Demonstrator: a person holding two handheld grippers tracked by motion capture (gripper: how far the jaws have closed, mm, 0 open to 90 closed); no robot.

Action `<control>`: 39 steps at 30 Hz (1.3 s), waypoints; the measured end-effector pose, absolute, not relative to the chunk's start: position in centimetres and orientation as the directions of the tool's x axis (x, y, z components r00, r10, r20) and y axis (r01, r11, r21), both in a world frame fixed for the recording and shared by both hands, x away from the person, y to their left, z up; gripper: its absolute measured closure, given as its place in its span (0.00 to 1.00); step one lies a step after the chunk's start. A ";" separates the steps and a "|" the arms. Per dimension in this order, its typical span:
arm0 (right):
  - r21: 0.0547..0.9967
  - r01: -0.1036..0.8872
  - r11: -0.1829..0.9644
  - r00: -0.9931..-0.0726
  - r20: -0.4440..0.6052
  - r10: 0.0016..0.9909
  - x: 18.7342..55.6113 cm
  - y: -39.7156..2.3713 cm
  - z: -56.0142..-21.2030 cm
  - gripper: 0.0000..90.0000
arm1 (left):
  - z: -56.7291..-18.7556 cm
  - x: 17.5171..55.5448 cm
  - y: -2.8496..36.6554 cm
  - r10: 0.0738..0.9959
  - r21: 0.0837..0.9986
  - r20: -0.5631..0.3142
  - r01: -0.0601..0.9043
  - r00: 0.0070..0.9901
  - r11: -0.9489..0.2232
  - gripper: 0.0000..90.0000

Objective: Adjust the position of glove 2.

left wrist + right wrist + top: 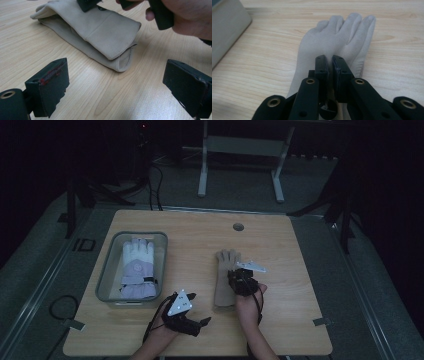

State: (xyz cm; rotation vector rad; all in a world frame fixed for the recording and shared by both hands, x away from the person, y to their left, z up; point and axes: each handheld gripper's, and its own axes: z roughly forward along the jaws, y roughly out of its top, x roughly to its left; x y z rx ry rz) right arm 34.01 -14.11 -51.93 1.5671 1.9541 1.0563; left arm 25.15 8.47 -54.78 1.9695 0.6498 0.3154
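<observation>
A tan suede glove [223, 281] lies flat in the middle of the table, fingers pointing away from me. In the left gripper view the tan glove [100, 30] looks like two layers stacked, cuff end nearest. My right gripper [236, 274] hovers over the glove's right side. In its own view the right gripper [330, 59] has its jaws almost together above the glove's palm [342, 32], with no fabric seen between them. My left gripper [199, 309] rests near the front edge, left of the cuff. Its jaws stand wide apart [115, 80] and hold nothing.
A grey plastic bin [106, 270] at the table's left holds a white and lilac glove [137, 265]; the bin's corner [224, 30] shows in the right gripper view. A round cable hole [238, 226] sits near the far edge. Bare wood [295, 270] lies right of the tan glove.
</observation>
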 end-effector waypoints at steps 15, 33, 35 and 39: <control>0.732 0.671 0.120 -0.307 0.127 0.943 34.3 -13.9 -54.8 0.67 | -54.8 25.1 8.2 0.561 0.876 -0.052 0.307 0.826 -0.371 0.07; 0.743 0.570 0.350 -0.648 0.146 0.747 34.8 -18.5 -51.5 0.15 | -54.9 25.4 7.2 0.516 0.883 -0.065 0.291 0.854 -0.369 0.08; 0.740 0.553 0.383 -0.664 0.114 0.739 34.8 -19.1 -51.6 0.19 | -54.9 25.4 7.2 0.526 0.879 -0.052 0.289 0.849 -0.380 0.09; 0.746 0.483 0.459 -0.711 0.027 0.703 34.7 -20.4 -51.7 0.19 | -55.0 25.7 7.0 0.545 0.865 -0.089 0.336 0.834 -0.372 0.09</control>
